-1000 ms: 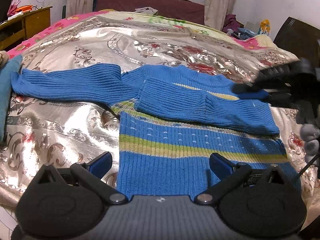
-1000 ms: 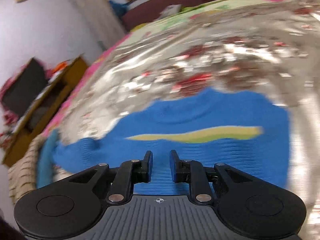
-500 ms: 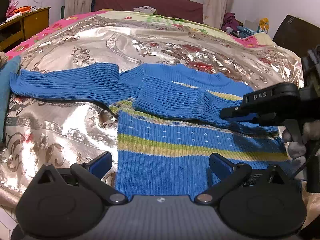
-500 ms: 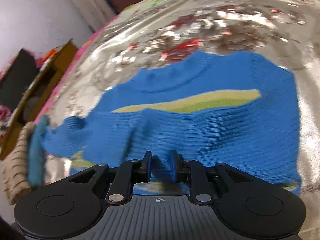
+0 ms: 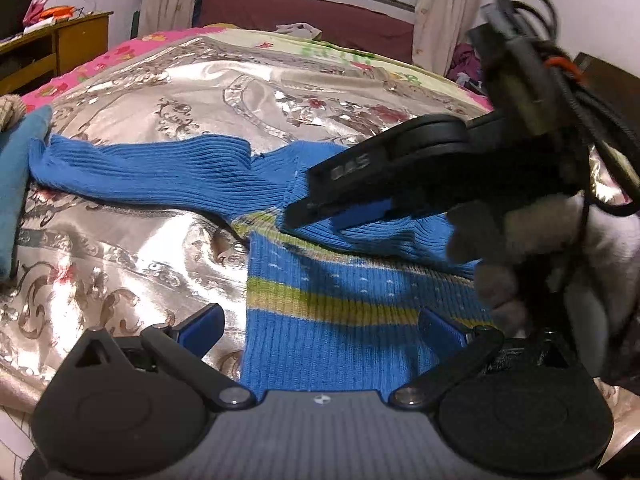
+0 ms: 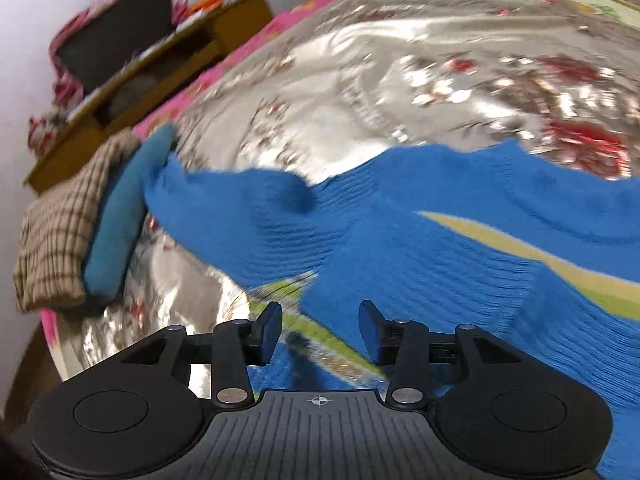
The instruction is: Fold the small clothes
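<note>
sweater (image 5: 344,320): flat on bed (image 5: 168,92), one sleeve folded across chest
spread sleeve (image 5: 140,168): long axis runs sideways off sweater body
right tool (image 6: 320,330): over sweater chest, jaws opening, nothing between
left tool (image 5: 320,328): at sweater hem, spread wide, empty; nearer the spread sleeve

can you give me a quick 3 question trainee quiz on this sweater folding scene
1. True or false: one sleeve of the blue sweater lies folded across its body.
2. Which gripper's pads have nothing pressed between them? A) left gripper only B) right gripper only C) both
3. Fill in: the sweater's unfolded sleeve reaches toward a folded ____ cloth beside a checked one.

Key: 1 true; 2 C; 3 teal
</note>
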Tool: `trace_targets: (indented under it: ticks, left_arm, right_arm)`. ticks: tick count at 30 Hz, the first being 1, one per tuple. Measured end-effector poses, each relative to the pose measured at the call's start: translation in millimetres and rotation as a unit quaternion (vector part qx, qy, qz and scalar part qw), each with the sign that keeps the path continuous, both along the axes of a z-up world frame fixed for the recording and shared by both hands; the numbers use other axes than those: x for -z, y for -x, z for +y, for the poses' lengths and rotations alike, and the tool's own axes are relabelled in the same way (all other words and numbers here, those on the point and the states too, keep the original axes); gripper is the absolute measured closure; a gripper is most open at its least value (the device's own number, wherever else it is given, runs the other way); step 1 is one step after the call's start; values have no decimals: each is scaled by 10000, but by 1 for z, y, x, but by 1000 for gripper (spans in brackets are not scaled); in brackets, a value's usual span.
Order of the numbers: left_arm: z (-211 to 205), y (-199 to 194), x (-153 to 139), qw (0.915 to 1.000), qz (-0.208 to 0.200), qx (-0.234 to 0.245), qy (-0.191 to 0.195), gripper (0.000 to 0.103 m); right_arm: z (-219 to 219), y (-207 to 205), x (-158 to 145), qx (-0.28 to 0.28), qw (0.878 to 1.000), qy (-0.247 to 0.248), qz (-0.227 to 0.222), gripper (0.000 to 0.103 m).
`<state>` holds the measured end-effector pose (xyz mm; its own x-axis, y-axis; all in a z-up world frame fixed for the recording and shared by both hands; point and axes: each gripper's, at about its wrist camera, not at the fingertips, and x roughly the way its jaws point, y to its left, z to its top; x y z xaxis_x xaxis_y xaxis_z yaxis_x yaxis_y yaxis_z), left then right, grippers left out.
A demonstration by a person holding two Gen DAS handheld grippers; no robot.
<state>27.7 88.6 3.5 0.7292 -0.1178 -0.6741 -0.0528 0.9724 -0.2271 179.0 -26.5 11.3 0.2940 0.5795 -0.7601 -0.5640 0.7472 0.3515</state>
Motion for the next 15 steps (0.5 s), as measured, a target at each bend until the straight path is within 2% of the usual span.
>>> trace_targets:
  ticks: [2, 6, 8, 11, 15]
  left_arm:
    - [3, 0, 0, 10000, -6, -43, 61, 0]
    - [7, 0, 0, 9999, -11, -71, 146, 0]
    - [8, 0, -1, 9998, -20, -80, 171, 0]
    - [8, 1, -1, 9997, -19, -95, 206, 0]
    - [9, 1, 0, 9997, -12, -99, 233, 0]
  right_arm:
    - [9, 2, 3, -136, 9997, 178, -46, 56]
    - [16, 4, 8, -96, 9992, 373, -111, 59]
    - [17, 1, 10, -4, 9987, 485, -159, 78]
    - [11, -2, 9, 150, 9989, 442, -86, 97]
    - [12, 7, 3, 11, 9996, 273, -77, 102]
